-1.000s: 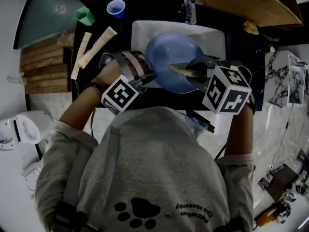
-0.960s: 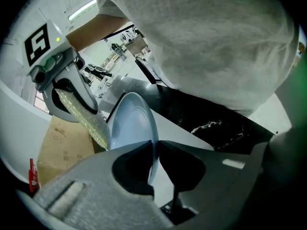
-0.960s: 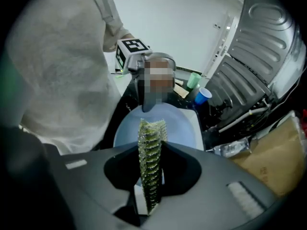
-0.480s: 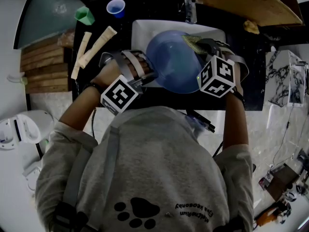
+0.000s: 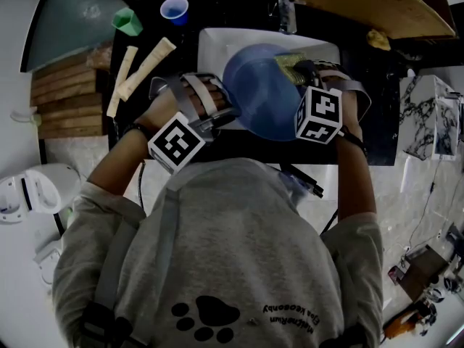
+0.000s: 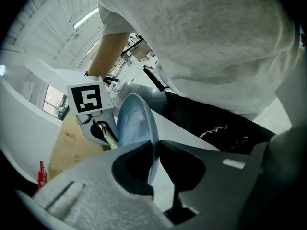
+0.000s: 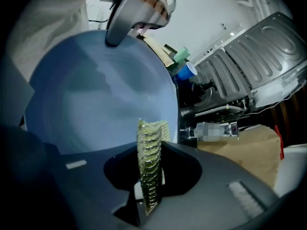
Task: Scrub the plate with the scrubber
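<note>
- Plate (image 5: 261,89): blue, round, tipped up on edge over the white sink (image 5: 210,46). Its hollow face is turned twd the right gripper (image 5: 301,71).
- Left gripper (image 5: 226,114): grips the plate's rim on the sink's left side (head view), w/ one finger on each face. In the left gripper view the thin rim runs straight btwn the two dark pads. The fingers are easing apart w/ the rim btwn them, but the pads look to be touching it.
- Scrubber (image 7: 152,128): yellow-green mesh, squeezed flat and upright btwn the right gripper's fingers, which are narrow and clamped on it. Its free end pokes past the tips and lies against the plate's face, close to the plate's edge toward the sink's far right corner.
- Marker cubes of both grippers sit at the sink's near edge, one each side of the plate.
- Desk (image 5: 362,122): dark top around the sink.
- Blue cup (image 5: 174,11): upright on the desk, just past the sink's far left corner.
- Green cup (image 5: 127,22): further left of the sink than the blue cup.
- Two pale sticks (image 5: 148,67): lie slanted on the desk, left of the sink.
- Wooden slats (image 5: 61,96): well left of the sink, beyond the sticks.
- Wooden board (image 5: 377,6): beyond the sink's far right corner.
- Grey top (image 5: 239,252): the person's, filling the view on the sink's near side.
</note>
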Action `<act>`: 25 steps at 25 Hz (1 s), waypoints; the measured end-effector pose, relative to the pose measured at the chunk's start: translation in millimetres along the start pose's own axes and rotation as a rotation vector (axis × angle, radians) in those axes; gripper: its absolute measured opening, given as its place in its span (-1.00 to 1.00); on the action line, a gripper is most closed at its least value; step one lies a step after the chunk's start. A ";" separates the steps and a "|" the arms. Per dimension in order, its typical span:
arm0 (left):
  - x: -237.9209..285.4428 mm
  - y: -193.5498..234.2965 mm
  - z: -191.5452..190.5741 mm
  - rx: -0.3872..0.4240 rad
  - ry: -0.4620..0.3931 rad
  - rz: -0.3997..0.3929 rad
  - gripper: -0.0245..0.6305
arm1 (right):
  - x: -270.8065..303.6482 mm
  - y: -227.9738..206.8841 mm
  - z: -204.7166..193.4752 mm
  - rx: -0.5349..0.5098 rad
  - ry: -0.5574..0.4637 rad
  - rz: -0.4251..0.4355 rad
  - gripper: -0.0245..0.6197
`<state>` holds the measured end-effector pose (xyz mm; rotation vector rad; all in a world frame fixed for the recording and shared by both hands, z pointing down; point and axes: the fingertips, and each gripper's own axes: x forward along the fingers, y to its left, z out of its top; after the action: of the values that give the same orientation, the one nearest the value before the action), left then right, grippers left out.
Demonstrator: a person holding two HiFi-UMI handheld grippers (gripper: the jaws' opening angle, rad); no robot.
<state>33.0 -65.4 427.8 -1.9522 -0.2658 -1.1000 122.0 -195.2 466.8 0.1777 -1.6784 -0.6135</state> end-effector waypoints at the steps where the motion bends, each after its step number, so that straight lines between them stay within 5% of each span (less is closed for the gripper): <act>1: -1.0 0.9 0.8 -0.001 -0.002 0.005 -0.78 | 1.4 4.0 -0.4 -0.002 0.006 0.022 -0.71; 13: 0.8 -4.3 -2.7 0.005 0.008 0.012 -0.76 | -17.7 68.5 2.5 0.078 0.032 0.410 -0.72; 25: 1.3 -10.3 -16.3 -0.032 0.032 0.006 -0.75 | -55.4 96.1 28.1 0.165 -0.035 0.629 -0.72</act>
<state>18.5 -71.8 438.7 -1.9604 -0.2255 -1.1371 128.1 -81.0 463.1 -0.2424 -1.6980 -0.0059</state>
